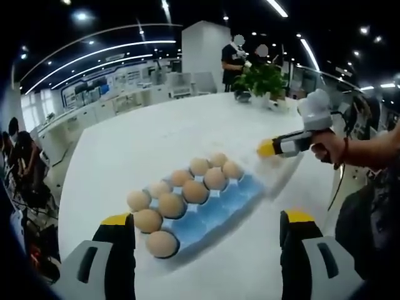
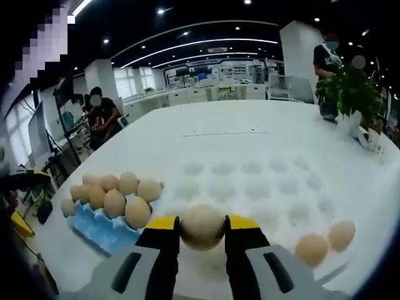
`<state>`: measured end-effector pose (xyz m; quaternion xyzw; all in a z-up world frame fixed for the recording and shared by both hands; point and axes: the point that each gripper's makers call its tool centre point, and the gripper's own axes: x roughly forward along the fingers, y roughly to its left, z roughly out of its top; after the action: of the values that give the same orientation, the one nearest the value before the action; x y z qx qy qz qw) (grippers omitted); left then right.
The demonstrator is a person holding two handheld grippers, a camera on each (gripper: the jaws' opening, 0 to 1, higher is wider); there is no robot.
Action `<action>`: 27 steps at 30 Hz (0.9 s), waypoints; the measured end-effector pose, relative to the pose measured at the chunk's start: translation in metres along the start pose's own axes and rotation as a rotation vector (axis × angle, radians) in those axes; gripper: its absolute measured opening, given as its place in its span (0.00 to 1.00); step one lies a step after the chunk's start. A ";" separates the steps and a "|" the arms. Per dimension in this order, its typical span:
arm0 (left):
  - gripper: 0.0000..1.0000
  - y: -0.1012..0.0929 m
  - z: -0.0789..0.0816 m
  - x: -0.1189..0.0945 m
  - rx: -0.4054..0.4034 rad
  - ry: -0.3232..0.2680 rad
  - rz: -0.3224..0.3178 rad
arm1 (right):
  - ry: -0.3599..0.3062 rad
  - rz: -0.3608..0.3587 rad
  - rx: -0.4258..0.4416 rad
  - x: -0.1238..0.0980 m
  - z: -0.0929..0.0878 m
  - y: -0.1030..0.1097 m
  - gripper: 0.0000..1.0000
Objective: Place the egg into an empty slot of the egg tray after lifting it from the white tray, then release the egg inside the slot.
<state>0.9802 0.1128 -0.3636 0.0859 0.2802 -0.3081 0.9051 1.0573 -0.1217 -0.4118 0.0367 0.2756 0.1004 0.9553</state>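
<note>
My right gripper (image 2: 202, 234) is shut on a tan egg (image 2: 202, 219), held just above the white tray (image 2: 250, 181) with its rows of round dimples. Two more eggs (image 2: 312, 249) lie at that tray's right end. The blue egg tray (image 2: 100, 232) sits to the left, with several eggs and bare slots along its near side. In the left gripper view the blue egg tray (image 1: 234, 201) lies ahead between my jaws, and my left gripper (image 1: 206, 231) stands wide open above the table, holding nothing. The right gripper (image 1: 294, 144) enters from the right, held by a hand.
A potted plant (image 1: 265, 78) stands at the far end of the white table (image 1: 156, 137); people stand behind it. Another person sits off the table's left side (image 2: 100, 115). Desks and screens line the room's walls.
</note>
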 end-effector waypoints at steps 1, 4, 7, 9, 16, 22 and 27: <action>0.98 0.000 0.000 0.000 0.000 0.000 0.000 | -0.001 0.001 -0.001 0.000 0.001 0.001 0.28; 0.98 0.000 -0.002 -0.001 0.003 0.007 -0.001 | 0.002 0.012 -0.001 -0.001 0.003 0.006 0.29; 0.98 -0.001 -0.004 -0.001 0.002 0.010 -0.005 | 0.008 0.030 -0.006 -0.001 0.003 0.014 0.29; 0.99 -0.002 -0.006 -0.002 0.004 0.016 -0.008 | 0.011 0.054 -0.009 -0.002 0.004 0.022 0.29; 0.99 -0.004 -0.010 -0.003 -0.002 0.026 -0.021 | 0.006 0.114 -0.041 -0.001 0.008 0.050 0.29; 1.00 -0.006 -0.009 -0.004 -0.005 0.024 -0.027 | 0.013 0.159 -0.053 0.000 0.010 0.067 0.29; 1.00 -0.006 -0.009 -0.004 -0.006 0.027 -0.029 | 0.025 0.201 -0.063 0.001 0.008 0.081 0.29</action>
<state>0.9696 0.1134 -0.3690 0.0830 0.2947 -0.3193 0.8968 1.0485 -0.0420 -0.3952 0.0330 0.2792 0.2047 0.9376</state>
